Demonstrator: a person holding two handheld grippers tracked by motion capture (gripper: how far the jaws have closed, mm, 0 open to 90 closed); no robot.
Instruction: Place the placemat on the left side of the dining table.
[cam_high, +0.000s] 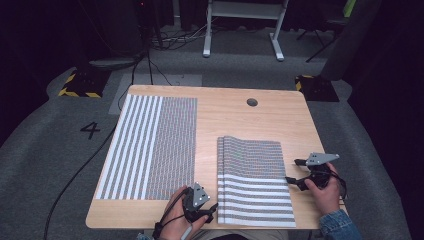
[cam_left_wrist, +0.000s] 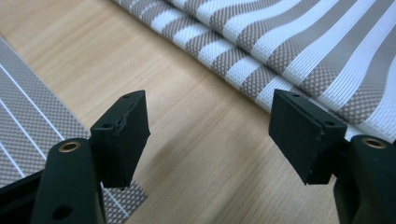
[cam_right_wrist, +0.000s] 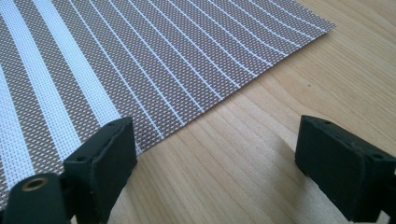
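Note:
Two woven mats with grey and white stripes lie on the wooden table (cam_high: 235, 115). The larger mat (cam_high: 150, 145) lies flat on the left half. The other mat (cam_high: 255, 182) is folded double at the front right, its fold along its left side. My left gripper (cam_high: 212, 212) is open at the front edge, between the two mats. In the left gripper view it (cam_left_wrist: 210, 121) hovers over bare wood, with the folded mat's layered edge (cam_left_wrist: 280, 51) just beyond. My right gripper (cam_high: 294, 171) is open beside the folded mat's right edge (cam_right_wrist: 140, 79), its jaws (cam_right_wrist: 215, 144) empty.
A round cable hole (cam_high: 252, 102) sits near the table's far edge. Bare wood runs along the back and right of the table. Cables, a white desk frame (cam_high: 240, 20) and yellow-black floor markers (cam_high: 80, 85) lie on the grey carpet beyond.

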